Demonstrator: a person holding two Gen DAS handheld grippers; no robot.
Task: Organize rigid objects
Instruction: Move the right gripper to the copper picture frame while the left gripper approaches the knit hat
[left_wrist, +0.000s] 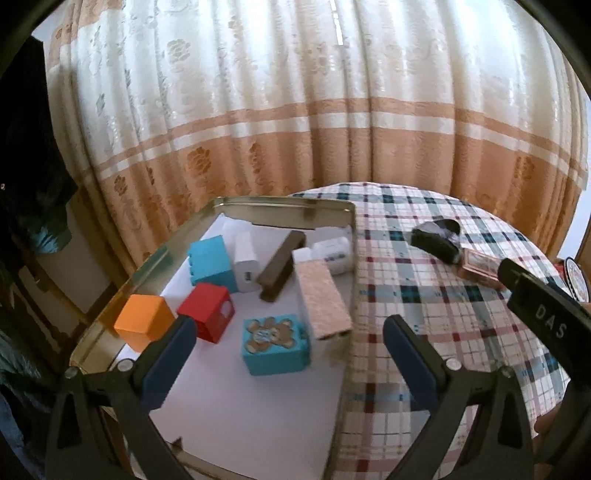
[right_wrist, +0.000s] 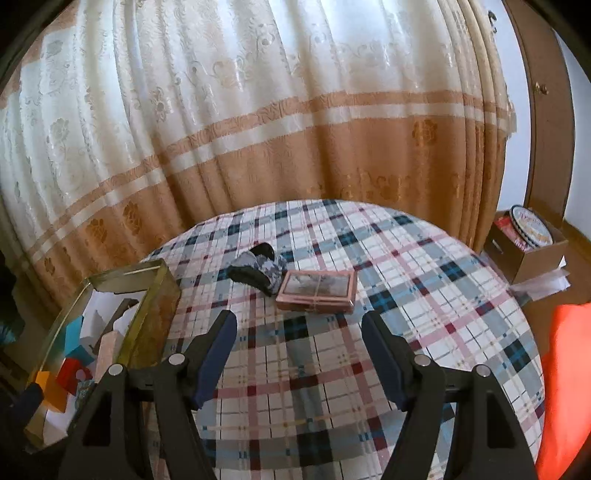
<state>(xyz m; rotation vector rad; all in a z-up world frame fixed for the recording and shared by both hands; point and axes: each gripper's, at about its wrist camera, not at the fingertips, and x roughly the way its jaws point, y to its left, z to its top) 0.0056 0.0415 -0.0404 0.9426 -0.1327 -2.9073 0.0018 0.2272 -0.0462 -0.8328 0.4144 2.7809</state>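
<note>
A gold metal tin (left_wrist: 295, 206) at the table's left edge holds an orange cube (left_wrist: 142, 325), a red cube (left_wrist: 207, 312), two teal boxes (left_wrist: 275, 345), a white block (left_wrist: 245, 266), a brown bar (left_wrist: 282, 264) and a pink box (left_wrist: 325, 301). My left gripper (left_wrist: 290, 332) hovers open above the tin's near right part with nothing between its fingers. On the plaid cloth lie a flat pink box (right_wrist: 317, 288) and a dark patterned pouch (right_wrist: 258, 269). My right gripper (right_wrist: 299, 325) is open just short of the pink box, jaws apart and empty.
The tin (right_wrist: 155, 291) stands left of the right gripper. The round plaid table (right_wrist: 424, 295) ends close to a curtain (right_wrist: 258, 129) behind. A cardboard box with a round tin (right_wrist: 530, 240) sits on the floor at right. An orange cushion (right_wrist: 565, 387) lies near the right edge.
</note>
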